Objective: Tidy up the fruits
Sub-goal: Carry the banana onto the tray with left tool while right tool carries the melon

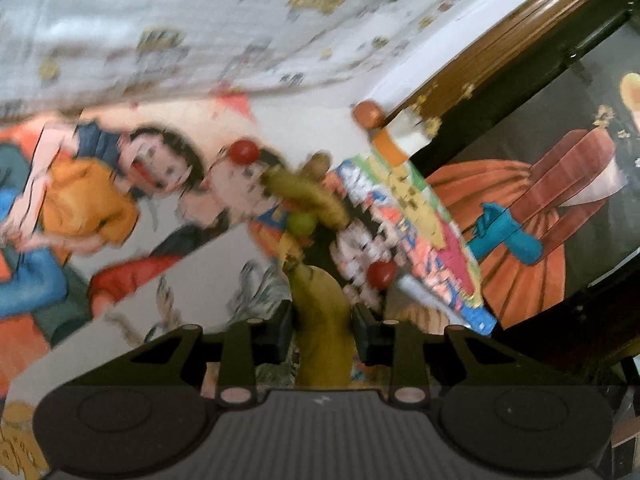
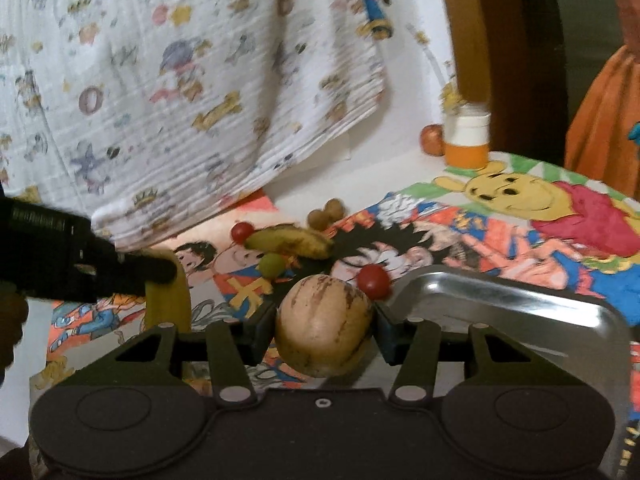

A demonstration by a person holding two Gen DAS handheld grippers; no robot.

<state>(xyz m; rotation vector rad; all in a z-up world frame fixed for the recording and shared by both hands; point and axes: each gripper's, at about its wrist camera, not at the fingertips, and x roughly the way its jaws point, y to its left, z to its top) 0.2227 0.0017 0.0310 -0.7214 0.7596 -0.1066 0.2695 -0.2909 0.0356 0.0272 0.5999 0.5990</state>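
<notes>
My left gripper (image 1: 322, 326) is shut on a greenish-yellow banana (image 1: 324, 320), held above the cartoon-print cloth; it also shows in the right wrist view (image 2: 168, 300) at the left, with the left gripper (image 2: 148, 270) on it. My right gripper (image 2: 324, 326) is shut on a round tan melon-like fruit (image 2: 322, 326) with brown streaks. On the cloth lie another banana (image 2: 290, 240), a green fruit (image 2: 272, 264), two red tomatoes (image 2: 242, 231) (image 2: 373, 280) and small brown fruits (image 2: 326, 214). A metal tray (image 2: 520, 300) sits at the right.
A white and orange jar (image 2: 467, 140) and an orange-brown fruit (image 2: 432, 140) stand at the back by a wooden post (image 2: 472, 28). A printed white cloth (image 2: 180, 80) hangs behind. An orange fabric (image 1: 520, 248) lies beyond the table's edge.
</notes>
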